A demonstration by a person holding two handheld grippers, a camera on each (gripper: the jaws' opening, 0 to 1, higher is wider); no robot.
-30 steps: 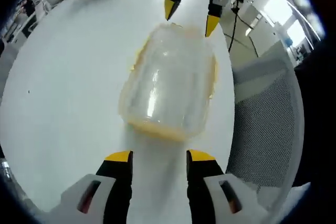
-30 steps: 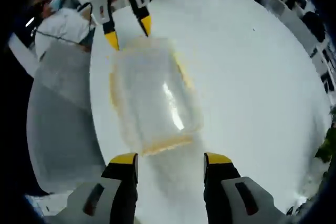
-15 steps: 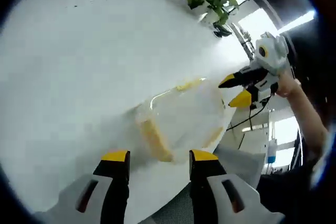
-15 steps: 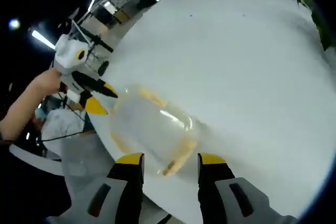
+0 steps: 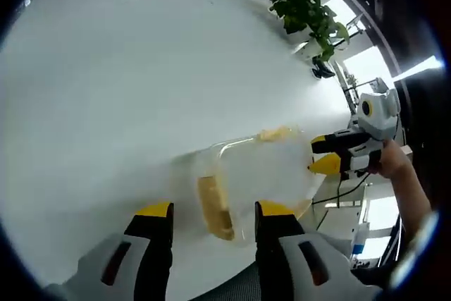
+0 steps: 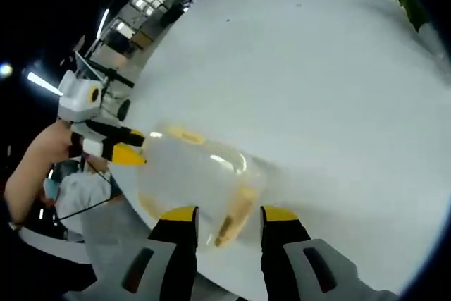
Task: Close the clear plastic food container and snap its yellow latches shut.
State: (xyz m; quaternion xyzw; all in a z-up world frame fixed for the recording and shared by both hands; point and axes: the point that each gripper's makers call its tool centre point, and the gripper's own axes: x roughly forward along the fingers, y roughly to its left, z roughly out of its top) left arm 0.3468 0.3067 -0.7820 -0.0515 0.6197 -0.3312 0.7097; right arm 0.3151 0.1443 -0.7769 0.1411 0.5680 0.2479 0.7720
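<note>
- Two hand-held grippers face each other across a clear rectangular plastic food container [image 5: 257, 177] [image 6: 194, 177] lying near the edge of a round white desk [image 5: 106, 89] [image 6: 317, 75].
- Left gripper [image 5: 215, 211]: jaws apart, straddling a yellow latch [image 5: 213, 209] on the container's near end; also seen at [image 6: 123, 144].
- Right gripper [image 6: 229, 211]: jaws apart around a yellow latch [image 6: 235, 215]; seen at [image 5: 320, 154], tips at the container's far end.
- A green potted plant [image 5: 306, 8] stands at the desk's far edge.

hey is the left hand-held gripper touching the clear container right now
Cannot tell. In the left gripper view the left hand-held gripper has a jaw on either side of the clear container's yellow latch, but no plain contact or gap shows.
</note>
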